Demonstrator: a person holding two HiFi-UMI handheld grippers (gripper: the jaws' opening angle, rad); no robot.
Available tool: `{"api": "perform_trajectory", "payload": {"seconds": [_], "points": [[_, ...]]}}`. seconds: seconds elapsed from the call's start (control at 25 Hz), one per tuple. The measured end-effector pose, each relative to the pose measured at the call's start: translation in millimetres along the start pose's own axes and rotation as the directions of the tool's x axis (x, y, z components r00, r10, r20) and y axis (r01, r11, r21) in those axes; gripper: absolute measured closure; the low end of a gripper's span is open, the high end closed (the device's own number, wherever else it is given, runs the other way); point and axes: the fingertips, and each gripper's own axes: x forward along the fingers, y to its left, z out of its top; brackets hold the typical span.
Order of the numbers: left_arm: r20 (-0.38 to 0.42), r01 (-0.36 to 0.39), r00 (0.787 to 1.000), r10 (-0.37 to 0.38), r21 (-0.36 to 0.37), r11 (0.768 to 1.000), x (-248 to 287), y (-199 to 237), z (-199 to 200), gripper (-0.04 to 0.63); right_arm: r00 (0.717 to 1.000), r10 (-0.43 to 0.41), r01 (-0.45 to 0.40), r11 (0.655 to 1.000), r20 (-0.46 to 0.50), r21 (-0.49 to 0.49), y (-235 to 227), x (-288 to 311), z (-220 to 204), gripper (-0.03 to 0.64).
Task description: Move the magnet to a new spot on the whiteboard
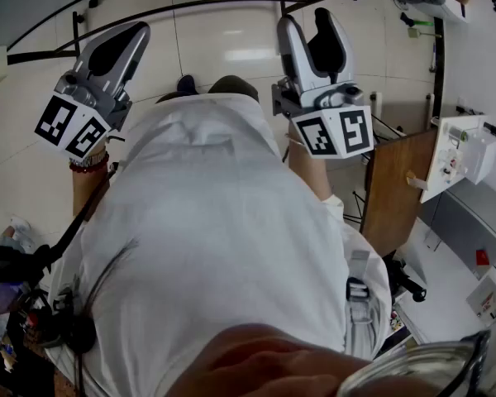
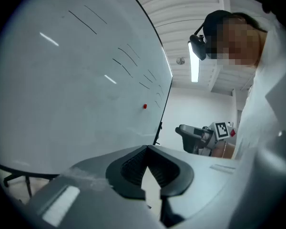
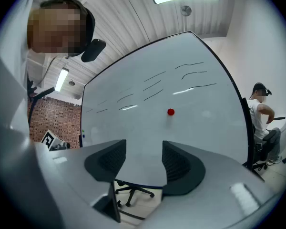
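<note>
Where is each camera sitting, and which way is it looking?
Head view: on the person's head, looking steeply down at their white shirt, with the left gripper and right gripper held out in front.
Left gripper view: on the left gripper, looking along its closed jaws at the whiteboard; the white shirt fills the right edge.
Right gripper view: on the right gripper, looking between its open jaws at the whiteboard; the white shirt fills the left edge.
Shared: both gripper views show the red magnet on the whiteboard.

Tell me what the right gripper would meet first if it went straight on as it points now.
The right gripper would probably meet the whiteboard, on bare surface below the red magnet; nothing else shows before it.
</note>
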Motion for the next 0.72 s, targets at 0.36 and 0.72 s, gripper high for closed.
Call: {"api": "perform_trajectory", "payload": {"seconds": [0.36, 0.72], "points": [[-0.072, 0.129, 0.99, -0.122, 0.1, 0.987, 68.4, -3.1, 18.7, 0.595, 0.998, -0.062, 0.065, 0.988, 0.026, -0.143, -51.6, 70.1, 42.8, 0.396], [-0.096, 0.178, 0.981, -0.167, 0.117, 0.977, 133.8, 32.9, 61.8, 0.595, 0.997, -0.065, 0.079, 0.934, 0.051, -0.348, -92.7, 164.1, 95.0, 0.403]]}}
